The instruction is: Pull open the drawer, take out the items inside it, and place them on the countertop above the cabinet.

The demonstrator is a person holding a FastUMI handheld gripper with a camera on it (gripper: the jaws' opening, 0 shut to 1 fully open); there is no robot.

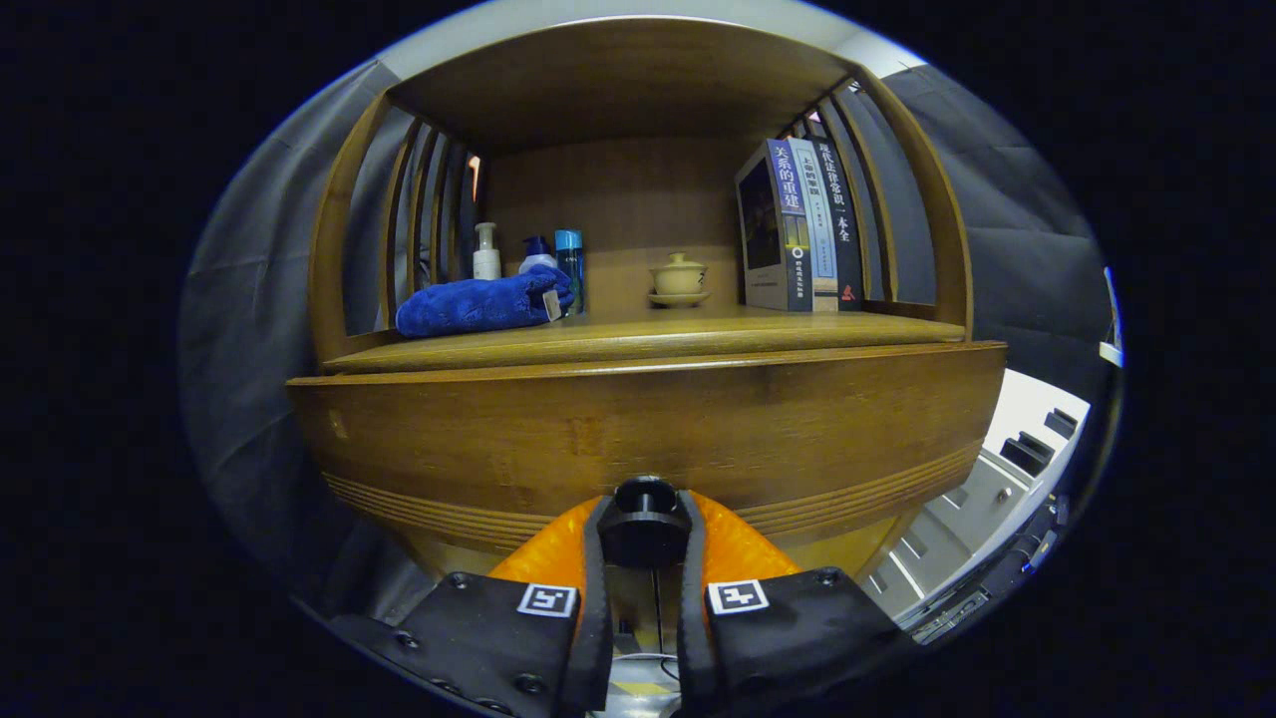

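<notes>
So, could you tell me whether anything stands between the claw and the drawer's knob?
Nothing visible does: the claw is already closed around the dark knob on the drawer front, with a finger on each side of it.

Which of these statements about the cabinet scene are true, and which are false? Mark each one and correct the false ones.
1. The hand-held gripper has its fingers closed on the drawer knob. True.
2. The blue towel lies inside the drawer. False: it lies on the countertop.
3. The lidded cup sits on a saucer beside the books. True.
4. The books lie flat in a pile. False: they stand upright.
5. Bottles stand behind the towel. True.
</notes>
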